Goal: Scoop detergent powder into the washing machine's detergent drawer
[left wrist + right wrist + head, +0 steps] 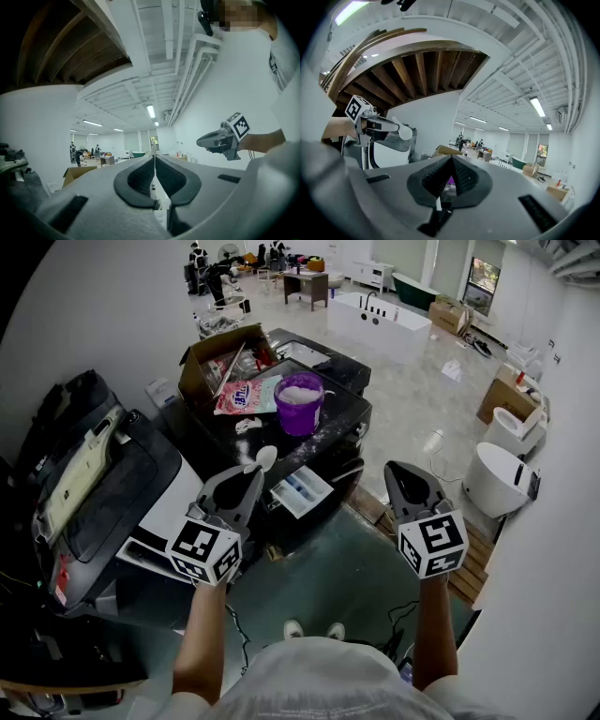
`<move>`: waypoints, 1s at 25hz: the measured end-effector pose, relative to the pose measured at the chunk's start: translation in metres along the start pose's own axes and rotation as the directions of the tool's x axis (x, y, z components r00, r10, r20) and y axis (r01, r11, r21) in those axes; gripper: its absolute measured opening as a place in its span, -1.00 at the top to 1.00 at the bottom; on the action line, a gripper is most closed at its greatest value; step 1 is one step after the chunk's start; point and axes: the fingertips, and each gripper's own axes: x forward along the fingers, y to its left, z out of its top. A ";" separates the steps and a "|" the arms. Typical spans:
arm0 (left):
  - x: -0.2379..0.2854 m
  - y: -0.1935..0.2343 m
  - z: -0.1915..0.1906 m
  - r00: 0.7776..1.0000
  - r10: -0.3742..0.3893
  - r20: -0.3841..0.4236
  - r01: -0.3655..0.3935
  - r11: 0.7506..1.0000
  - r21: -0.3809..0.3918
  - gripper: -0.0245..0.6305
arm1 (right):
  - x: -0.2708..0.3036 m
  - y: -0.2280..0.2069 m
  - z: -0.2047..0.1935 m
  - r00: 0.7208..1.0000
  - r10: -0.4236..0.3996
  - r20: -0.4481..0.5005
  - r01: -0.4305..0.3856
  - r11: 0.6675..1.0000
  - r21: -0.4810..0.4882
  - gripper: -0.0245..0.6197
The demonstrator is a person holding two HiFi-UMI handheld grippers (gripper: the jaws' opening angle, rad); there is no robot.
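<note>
The black washing machine (352, 411) fills the middle of the head view, its top dusted with white, with an open cardboard box (217, 360) at its far left corner. On that top stands a purple bucket (300, 409) heaped with white detergent powder (300, 393), and a pink bag (241, 397) lies just beside it on the left. The detergent drawer (302, 491) is pulled out of the machine's front, nearer the person than the bucket. The left gripper (251, 472) is held above the machine's front left corner, just left of the drawer; the right gripper (398, 471) is held off the machine's right side, over the floor and well apart from the drawer. Only the head view shows bucket, drawer and bag together. The left gripper view shows its jaws pressed together on the thin handle of the white scoop (265, 457), seen there edge-on, with the right gripper in the air at the right. The right gripper view shows its own jaws closed tip to tip with nothing between them, a bit of purple behind the gap, and at the left the left gripper with the scoop's rounded bowl sticking out of its tips. Whether the bowl carries powder cannot be told.
</note>
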 end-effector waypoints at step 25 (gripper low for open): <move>0.154 0.127 -0.032 0.985 -0.172 0.011 0.172 0.985 0.009 0.88 | 0.150 -0.043 -0.009 0.997 -0.079 0.025 0.076 0.993 0.086 0.91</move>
